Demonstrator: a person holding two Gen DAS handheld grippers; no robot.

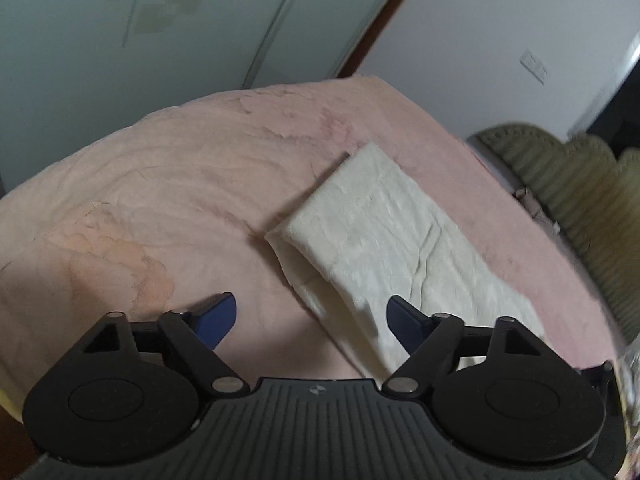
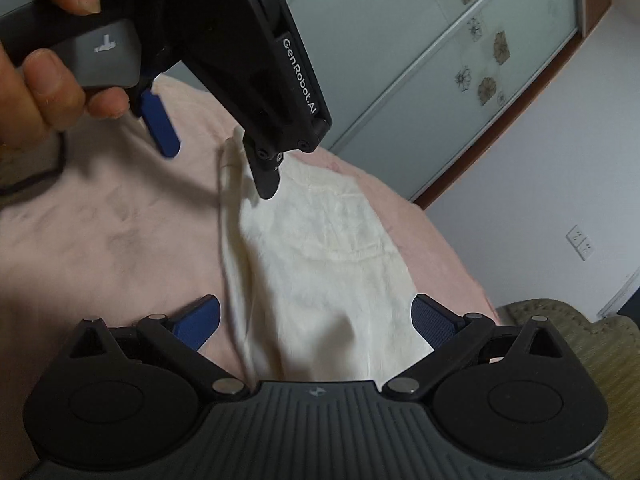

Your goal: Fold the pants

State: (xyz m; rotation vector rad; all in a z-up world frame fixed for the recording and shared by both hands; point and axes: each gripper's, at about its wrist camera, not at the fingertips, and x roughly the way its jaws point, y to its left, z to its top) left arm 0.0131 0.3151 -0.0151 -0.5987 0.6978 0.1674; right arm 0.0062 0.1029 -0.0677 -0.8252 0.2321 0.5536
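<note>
Pants (image 1: 384, 240), cream and already folded into a long strip, lie on the pink bedspread (image 1: 160, 184) while the left gripper (image 1: 312, 320) and right gripper (image 2: 316, 320) hover spread and empty, probably for another fold, "GenRobot.AI" legible on the left one.
</note>
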